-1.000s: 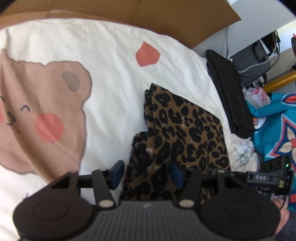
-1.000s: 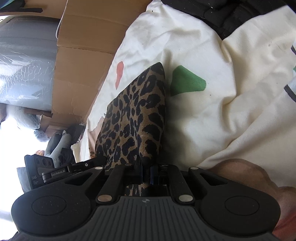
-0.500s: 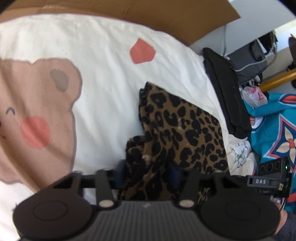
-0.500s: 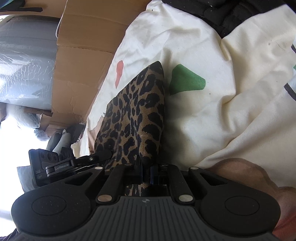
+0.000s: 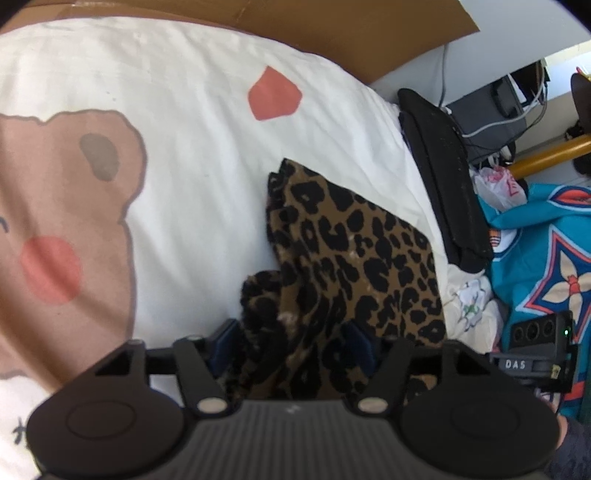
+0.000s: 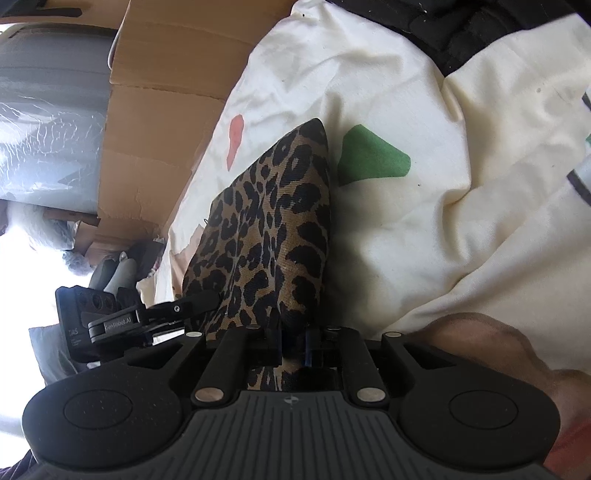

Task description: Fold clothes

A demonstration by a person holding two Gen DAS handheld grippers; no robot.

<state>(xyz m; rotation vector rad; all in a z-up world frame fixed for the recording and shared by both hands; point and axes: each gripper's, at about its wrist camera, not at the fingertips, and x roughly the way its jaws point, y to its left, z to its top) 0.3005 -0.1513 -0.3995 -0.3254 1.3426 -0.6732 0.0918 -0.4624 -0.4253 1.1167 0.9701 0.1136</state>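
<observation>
A folded leopard-print garment (image 5: pixel 354 251) lies on a white bed sheet (image 5: pixel 192 155) printed with a brown bear. My left gripper (image 5: pixel 291 343) straddles the bunched near edge of the garment. Its jaws are opening, and its blue pads (image 5: pixel 223 341) stand apart on either side of the cloth. In the right wrist view the same garment (image 6: pixel 273 221) runs away from my right gripper (image 6: pixel 293 343). That gripper's pads still pinch a near corner of it while its jaws begin opening. The left gripper's fingers (image 6: pixel 199 299) reach the garment's left edge there.
A black garment (image 5: pixel 439 177) lies along the sheet's right edge, with a teal patterned cloth (image 5: pixel 546 258) beyond it. Cardboard (image 5: pixel 332 22) stands behind the bed. Cables and a dark box (image 5: pixel 491 110) sit at the far right. The sheet has a rumpled fold (image 6: pixel 480 221).
The left jaws first closed in on the garment's bunched edge, then spread wider again. The right pads parted a little on the corner. Neither hand has shifted much.
</observation>
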